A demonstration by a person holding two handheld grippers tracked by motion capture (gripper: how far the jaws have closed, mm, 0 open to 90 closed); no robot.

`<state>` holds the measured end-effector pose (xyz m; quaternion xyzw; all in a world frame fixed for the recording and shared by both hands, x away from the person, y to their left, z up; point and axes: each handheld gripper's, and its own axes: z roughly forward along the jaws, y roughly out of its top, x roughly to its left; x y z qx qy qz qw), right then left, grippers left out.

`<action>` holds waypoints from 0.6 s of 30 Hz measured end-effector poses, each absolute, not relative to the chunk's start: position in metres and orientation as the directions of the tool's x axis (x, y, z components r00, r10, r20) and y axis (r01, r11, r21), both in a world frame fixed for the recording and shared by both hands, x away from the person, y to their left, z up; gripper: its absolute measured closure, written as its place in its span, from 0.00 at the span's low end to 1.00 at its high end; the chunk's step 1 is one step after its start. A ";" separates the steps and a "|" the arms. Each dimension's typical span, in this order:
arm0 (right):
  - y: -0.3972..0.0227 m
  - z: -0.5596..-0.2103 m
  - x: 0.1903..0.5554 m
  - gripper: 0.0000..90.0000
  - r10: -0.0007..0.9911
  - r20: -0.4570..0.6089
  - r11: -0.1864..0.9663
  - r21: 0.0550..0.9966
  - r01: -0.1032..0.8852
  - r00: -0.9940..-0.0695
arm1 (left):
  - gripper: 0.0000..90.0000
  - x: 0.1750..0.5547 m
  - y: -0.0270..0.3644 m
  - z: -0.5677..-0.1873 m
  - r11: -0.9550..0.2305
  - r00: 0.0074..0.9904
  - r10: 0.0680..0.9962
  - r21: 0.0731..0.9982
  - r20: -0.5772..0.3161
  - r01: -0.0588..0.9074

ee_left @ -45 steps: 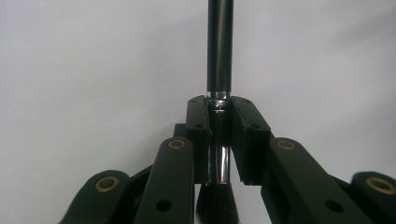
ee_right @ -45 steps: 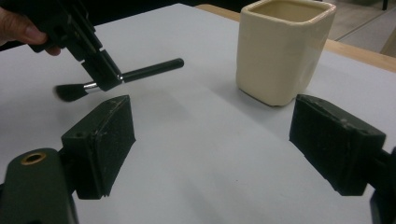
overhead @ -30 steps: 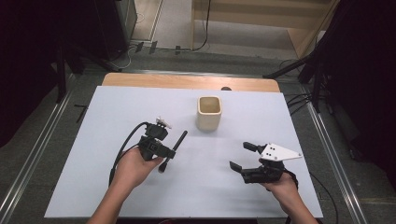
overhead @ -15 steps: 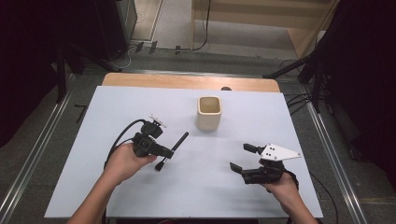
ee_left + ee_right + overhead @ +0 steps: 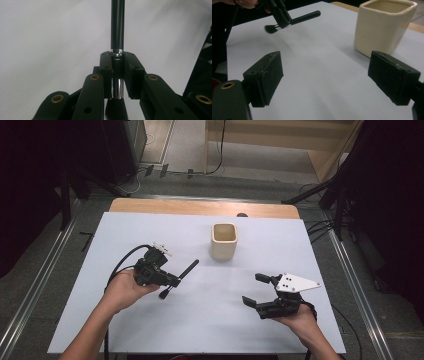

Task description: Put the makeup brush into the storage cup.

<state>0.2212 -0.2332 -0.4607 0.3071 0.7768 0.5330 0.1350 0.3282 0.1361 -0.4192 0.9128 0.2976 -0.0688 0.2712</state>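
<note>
My left gripper has its jaws clamped on a black makeup brush, gripping it at the metal ferrule, with the handle pointing toward the counter's far edge and the bristles toward me. I hold it above the counter, left of the middle. My right gripper sits near the near right corner, jaws wide apart with nothing between them. A cream square cup stands upright toward the far edge, near the middle.
</note>
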 end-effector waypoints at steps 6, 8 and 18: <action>-0.216 -0.457 0.230 0.15 0.573 0.115 0.289 0.898 0.332 -0.811 | 0.88 0.320 0.125 -0.415 -0.740 0.870 0.427 0.457 -0.249 0.494; -0.214 -0.456 0.231 0.15 0.568 0.117 0.293 0.896 0.333 -0.815 | 0.88 0.319 0.123 -0.415 -0.748 0.876 0.412 0.456 -0.251 0.482; -0.203 -0.454 0.243 0.15 0.493 0.157 0.336 0.873 0.353 -0.856 | 0.88 0.313 0.116 -0.417 -0.793 0.915 0.327 0.456 -0.238 0.403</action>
